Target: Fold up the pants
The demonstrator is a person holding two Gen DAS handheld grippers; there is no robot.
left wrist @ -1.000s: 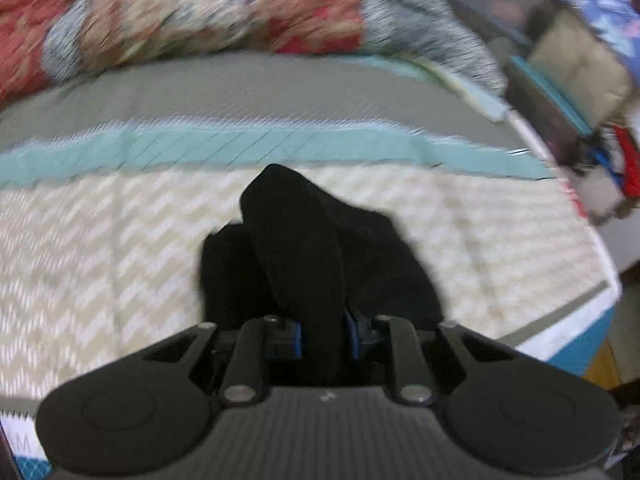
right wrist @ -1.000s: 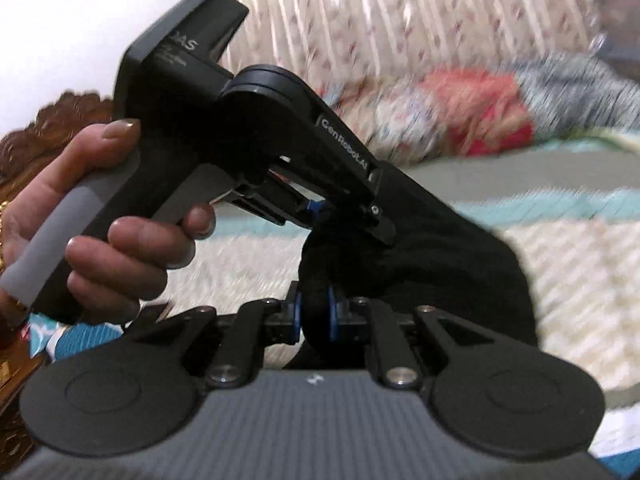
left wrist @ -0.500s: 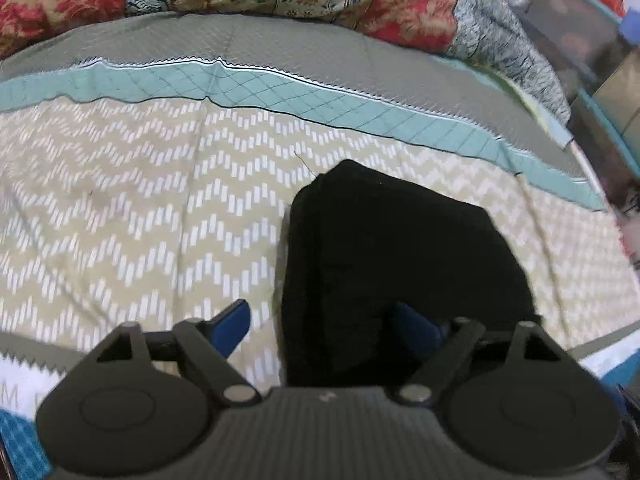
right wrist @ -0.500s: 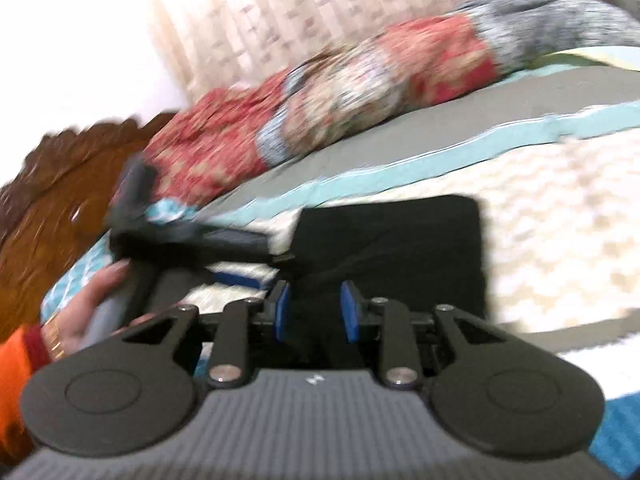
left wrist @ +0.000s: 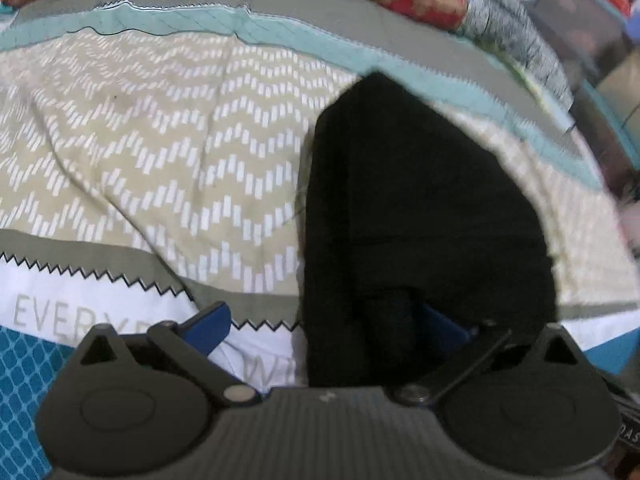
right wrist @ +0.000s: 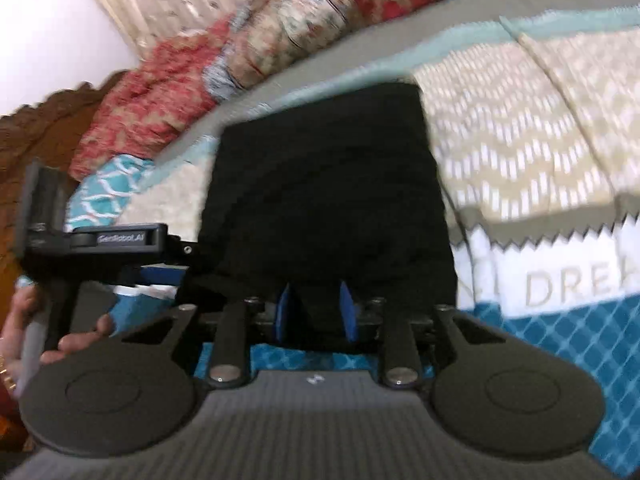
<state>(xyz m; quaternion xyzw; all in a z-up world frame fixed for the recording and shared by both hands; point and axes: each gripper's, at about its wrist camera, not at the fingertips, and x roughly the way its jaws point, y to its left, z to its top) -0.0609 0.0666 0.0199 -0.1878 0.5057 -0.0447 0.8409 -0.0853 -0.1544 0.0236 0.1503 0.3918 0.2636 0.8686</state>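
The black pants (left wrist: 424,208) lie folded into a compact rectangle on the bed; they also show in the right wrist view (right wrist: 328,196). My left gripper (left wrist: 324,328) is open wide, its blue pads spread, with the near edge of the pants lying between them. My right gripper (right wrist: 314,316) is partly open, its blue pads standing a little apart on either side of the near edge of the pants, not pinching it. The left gripper's body (right wrist: 116,240) and the hand holding it show at the left of the right wrist view.
The bedspread (left wrist: 160,152) has beige chevrons, teal and grey bands and a white strip with lettering. A red floral quilt (right wrist: 248,56) is bunched along the far side by the curtain. A carved wooden headboard (right wrist: 36,120) stands at left.
Both grippers were shut on the pants and held them up; they have set the folded pants flat on the bed and opened, the left one wide. Both have drawn back slightly.
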